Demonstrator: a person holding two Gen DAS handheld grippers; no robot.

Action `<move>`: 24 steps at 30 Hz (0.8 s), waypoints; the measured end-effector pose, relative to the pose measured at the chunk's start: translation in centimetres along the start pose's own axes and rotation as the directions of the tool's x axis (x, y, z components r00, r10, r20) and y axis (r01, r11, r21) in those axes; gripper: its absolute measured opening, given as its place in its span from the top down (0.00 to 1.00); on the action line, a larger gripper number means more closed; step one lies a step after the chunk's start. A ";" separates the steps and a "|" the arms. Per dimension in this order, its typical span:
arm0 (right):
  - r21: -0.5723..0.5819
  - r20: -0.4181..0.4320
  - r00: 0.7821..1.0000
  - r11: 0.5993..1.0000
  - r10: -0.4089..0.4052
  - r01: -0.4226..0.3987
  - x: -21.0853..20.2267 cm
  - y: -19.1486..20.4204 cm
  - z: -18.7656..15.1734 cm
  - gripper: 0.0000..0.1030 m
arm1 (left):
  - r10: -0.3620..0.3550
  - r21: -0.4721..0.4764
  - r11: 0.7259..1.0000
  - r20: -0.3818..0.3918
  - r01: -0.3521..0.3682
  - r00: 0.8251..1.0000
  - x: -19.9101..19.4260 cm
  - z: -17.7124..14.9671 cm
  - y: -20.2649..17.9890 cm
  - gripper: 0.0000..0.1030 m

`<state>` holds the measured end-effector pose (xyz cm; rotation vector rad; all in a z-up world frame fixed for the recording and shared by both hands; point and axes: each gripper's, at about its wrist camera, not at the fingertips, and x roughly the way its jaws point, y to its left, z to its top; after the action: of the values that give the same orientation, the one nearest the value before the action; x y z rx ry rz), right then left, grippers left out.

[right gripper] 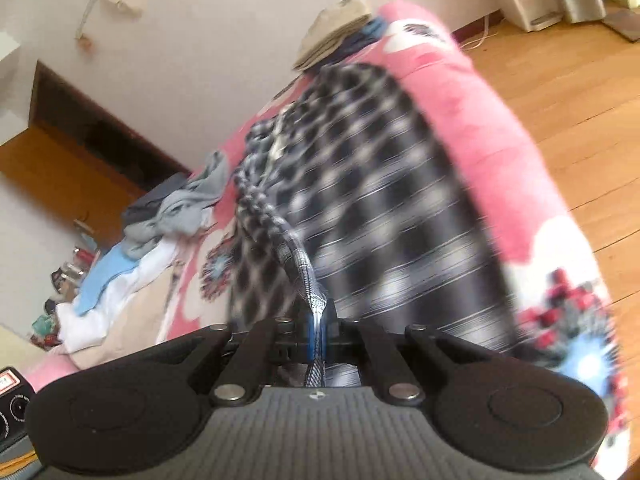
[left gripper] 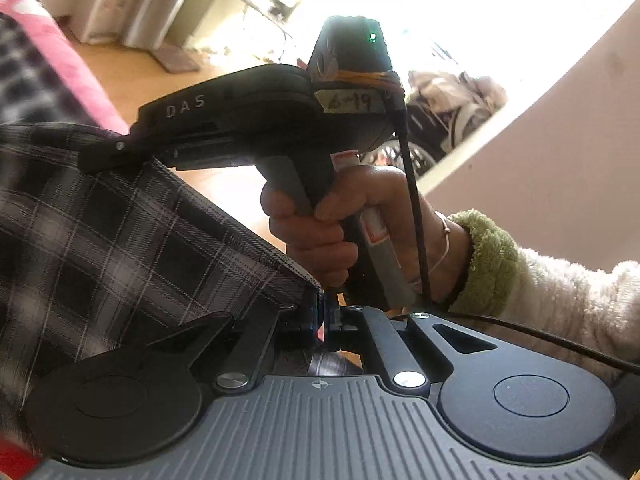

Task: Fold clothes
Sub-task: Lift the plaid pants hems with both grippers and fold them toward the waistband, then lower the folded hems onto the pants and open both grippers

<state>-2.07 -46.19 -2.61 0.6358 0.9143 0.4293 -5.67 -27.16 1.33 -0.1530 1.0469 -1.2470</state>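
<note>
At lower left of the left wrist view, the plaid shirt slopes down to the left hand-held gripper, clamped on its corner. In the right wrist view the shirt's long axis runs up the pink bed; the right hand-held gripper pinches its folded edge.

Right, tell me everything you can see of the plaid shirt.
The plaid shirt is thin woven cloth, checked black, grey and white. It lies spread over the pink floral blanket, one edge lifted. The left gripper and the right gripper are each shut on a fold of its hem.
</note>
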 end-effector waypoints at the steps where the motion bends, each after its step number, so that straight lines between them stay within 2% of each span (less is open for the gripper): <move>1: 0.010 0.003 1.000 1.000 -0.003 0.003 -0.2 -0.8 0.0 0.97 | -0.002 0.003 1.000 -0.021 0.002 1.000 1.1 0.3 0.3 1.00; 3: 0.031 0.009 1.000 0.999 -0.009 0.009 -0.5 -2.4 -0.1 0.97 | 0.000 0.002 1.000 -0.092 0.000 0.996 3.6 0.7 1.2 0.99; 5: 0.052 0.014 1.000 0.999 -0.016 0.015 -0.9 -4.0 -0.1 0.97 | 0.022 -0.017 1.000 -0.182 -0.025 0.983 6.1 0.8 2.2 0.99; 7: 0.072 0.019 1.000 0.997 -0.022 0.021 -1.2 -5.5 -0.2 0.94 | 0.034 -0.042 0.998 -0.217 -0.044 0.976 7.4 0.5 3.0 0.94; 8: 0.083 0.022 0.999 0.996 -0.025 0.024 -1.4 -6.3 -0.2 0.90 | 0.033 -0.050 0.998 -0.224 -0.045 0.974 7.8 0.3 3.3 0.86; 9: 0.093 0.025 0.999 0.995 -0.029 0.026 -1.6 -7.1 -0.2 0.90 | 0.023 -0.054 0.998 -0.224 -0.036 0.974 7.8 0.1 3.4 0.76; 10: 0.103 0.027 0.999 0.994 -0.032 0.029 -1.7 -7.9 -0.2 0.86 | 0.014 -0.055 0.998 -0.217 -0.026 0.976 7.5 -0.1 3.3 0.72; 11: 0.114 0.030 0.999 0.993 -0.035 0.032 -1.9 -8.7 -0.3 0.73 | 0.004 -0.057 0.998 -0.210 -0.016 0.978 7.3 -0.3 3.3 0.67; 13: 0.134 0.035 0.999 0.990 -0.042 0.037 -2.2 -10.3 -0.3 0.57 | -0.016 -0.059 0.998 -0.196 0.004 0.980 6.7 -0.6 3.2 0.62; 18: 0.168 0.137 0.980 0.978 -0.145 0.121 -8.6 -9.7 -2.0 0.55 | -0.097 -0.139 0.987 -0.137 0.078 0.986 4.6 -1.0 4.1 0.50; 21: 0.201 0.190 0.964 0.968 -0.187 0.148 -12.9 -8.3 -4.0 0.55 | -0.154 -0.202 0.970 -0.088 0.134 0.984 3.3 -0.8 5.3 0.47; 24: 0.258 0.200 0.952 0.950 -0.233 0.178 -15.9 -7.2 -6.3 0.55 | -0.197 -0.251 0.951 -0.048 0.179 0.979 2.3 -0.6 6.6 0.46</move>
<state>-15.46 -58.90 -0.86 0.7806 0.8072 0.0544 -1.63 -26.37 -4.33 -0.4098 1.2721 -1.2977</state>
